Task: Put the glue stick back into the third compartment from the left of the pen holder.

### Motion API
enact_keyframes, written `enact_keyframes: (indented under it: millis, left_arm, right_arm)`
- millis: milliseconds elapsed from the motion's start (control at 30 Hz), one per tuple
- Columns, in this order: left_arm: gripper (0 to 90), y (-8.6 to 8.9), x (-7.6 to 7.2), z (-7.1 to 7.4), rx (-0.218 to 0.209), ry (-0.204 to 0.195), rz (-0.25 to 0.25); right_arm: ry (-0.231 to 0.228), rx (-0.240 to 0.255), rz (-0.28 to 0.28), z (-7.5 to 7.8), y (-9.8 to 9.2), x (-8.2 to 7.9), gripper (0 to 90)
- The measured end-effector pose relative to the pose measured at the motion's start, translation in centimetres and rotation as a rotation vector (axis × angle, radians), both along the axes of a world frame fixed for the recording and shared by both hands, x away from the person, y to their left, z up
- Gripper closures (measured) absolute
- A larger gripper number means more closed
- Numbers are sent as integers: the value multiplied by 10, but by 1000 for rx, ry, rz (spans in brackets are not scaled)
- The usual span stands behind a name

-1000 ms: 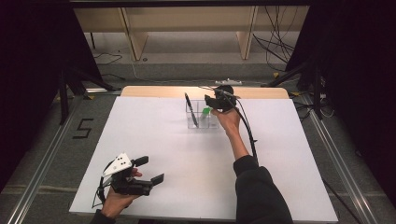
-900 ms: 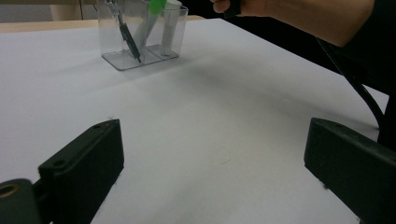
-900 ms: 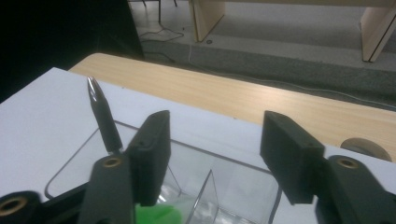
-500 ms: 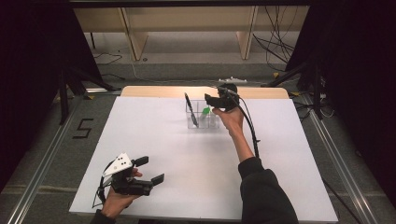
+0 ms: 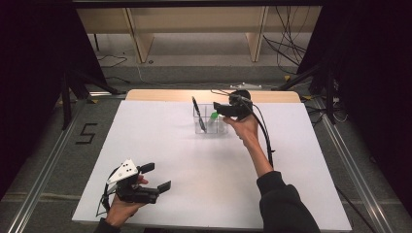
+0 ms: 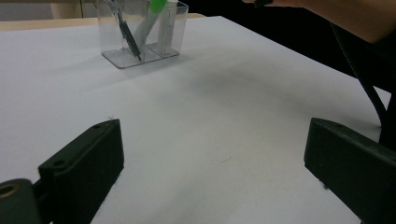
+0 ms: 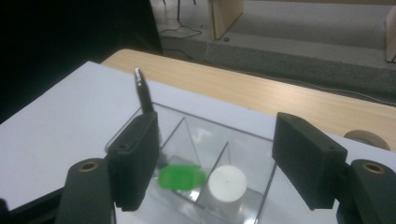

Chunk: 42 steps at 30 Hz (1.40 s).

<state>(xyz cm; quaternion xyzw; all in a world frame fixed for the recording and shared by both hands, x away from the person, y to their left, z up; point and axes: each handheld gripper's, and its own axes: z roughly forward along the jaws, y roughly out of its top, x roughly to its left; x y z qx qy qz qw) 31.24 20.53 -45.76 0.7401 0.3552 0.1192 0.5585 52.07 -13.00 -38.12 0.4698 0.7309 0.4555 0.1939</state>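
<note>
Two black jaws of the right gripper [image 7: 217, 163], which have just been opening, are standing apart with nothing between them over the clear box [image 5: 210, 124], where the light, slippery green marker [image 7: 182, 178] is leaning, best pinched near its top.

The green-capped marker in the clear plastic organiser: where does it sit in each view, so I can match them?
High view: the green-capped marker stands in the clear plastic organiser at the table's far centre, just left of the right gripper.
Left gripper view: top, left of centre, leaning in the organiser.
Right gripper view: bottom centre, green cap seen from above.
Shared landmark: the black pen leaning in the organiser's other end.
</note>
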Motion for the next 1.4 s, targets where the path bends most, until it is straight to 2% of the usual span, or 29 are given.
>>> enact_keyframes:
  millis: [200, 433, 600, 833, 1133, 1400]
  left_arm:
    - [43, 0, 0, 0, -3, 1, 2]
    - [43, -1, 0, 0, 2, 2, 0]
    - [43, -1, 0, -1, 2, 3, 2]
    - [43, -1, 0, -1, 1, 4, 6]
    - [43, -2, 0, -1, -1, 8, -3]
    - [42, -2, 0, -1, 0, 11, -1]
  right_arm:
    - [2, -17, 50, 0, -1, -19, 299]
    - [-6, -8, 83, -2, -9, -42, 292]
    - [-18, 21, 94, 0, -16, -57, 288]
    - [-32, 25, 117, 1, -21, -75, 281]
    - [-28, 45, 144, -6, -26, -98, 279]
    - [-30, 66, 149, -12, -31, -111, 274]
